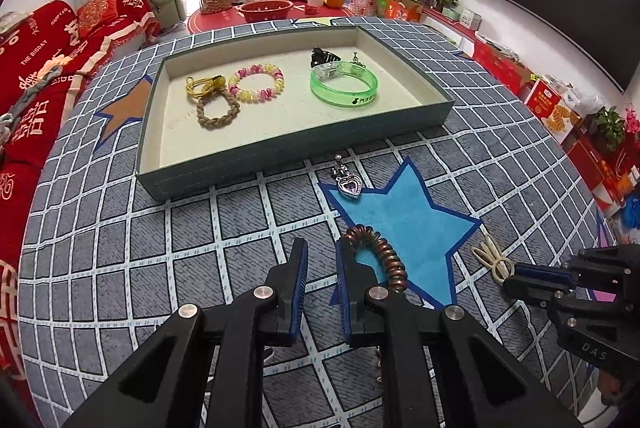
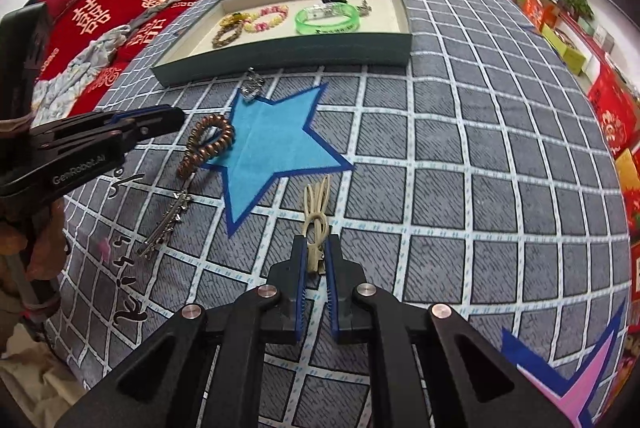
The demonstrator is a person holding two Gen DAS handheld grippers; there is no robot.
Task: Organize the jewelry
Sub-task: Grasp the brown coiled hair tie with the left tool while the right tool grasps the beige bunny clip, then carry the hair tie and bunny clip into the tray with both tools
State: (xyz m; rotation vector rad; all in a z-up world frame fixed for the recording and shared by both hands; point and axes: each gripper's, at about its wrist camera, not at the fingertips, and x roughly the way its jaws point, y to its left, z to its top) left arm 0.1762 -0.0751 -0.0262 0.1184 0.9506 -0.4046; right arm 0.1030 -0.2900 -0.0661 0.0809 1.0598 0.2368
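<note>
A shallow green tray (image 1: 248,164) (image 2: 280,52) holds several bracelets, a green bangle (image 1: 344,90) and a black clip. On the mat lie a heart pendant (image 1: 349,184) (image 2: 253,86), a brown coil hair tie (image 1: 380,256) (image 2: 208,144), a cream bow clip (image 1: 492,256) (image 2: 316,216) and a silver hair clip (image 2: 168,224). My left gripper (image 1: 322,264) is open, its right finger beside the coil tie. My right gripper (image 2: 316,254) is closed on the cream bow clip's metal end at mat level.
The grey grid mat has a blue star (image 1: 408,228), an orange star (image 1: 128,108) and a pink star (image 2: 580,388). A red sofa (image 1: 40,68) is on the left; red boxes (image 1: 560,108) line the right wall.
</note>
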